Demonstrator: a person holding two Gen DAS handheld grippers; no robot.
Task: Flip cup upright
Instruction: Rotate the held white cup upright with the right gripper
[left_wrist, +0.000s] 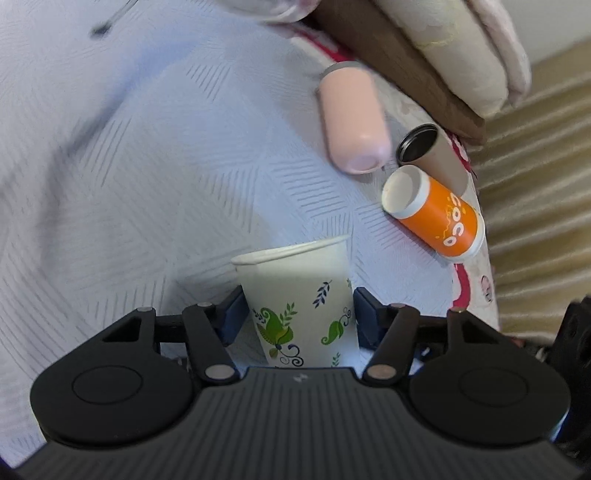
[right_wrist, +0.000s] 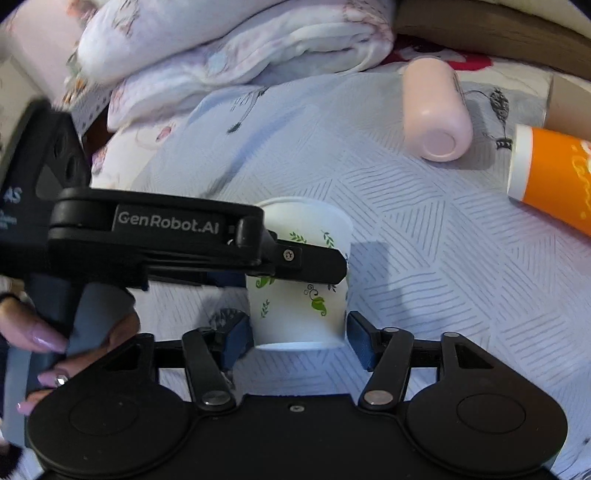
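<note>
A white paper cup with green leaf print (left_wrist: 301, 295) stands mouth up between the fingers of my left gripper (left_wrist: 299, 314), which is shut on its sides. In the right wrist view the same cup (right_wrist: 299, 306) shows with the left gripper's finger (right_wrist: 306, 264) across its middle. My right gripper (right_wrist: 299, 336) sits around the cup's base with its blue pads (right_wrist: 360, 338) at either side, a small gap showing on the right; the jaws look open.
A pink tumbler (left_wrist: 351, 122), a tan steel-lined flask (left_wrist: 432, 155) and an orange "CoCo" cup (left_wrist: 436, 218) lie on their sides on the blue bedspread (left_wrist: 147, 166) near its right edge. Folded blankets (right_wrist: 240, 48) lie behind. A hand (right_wrist: 48, 339) holds the left gripper.
</note>
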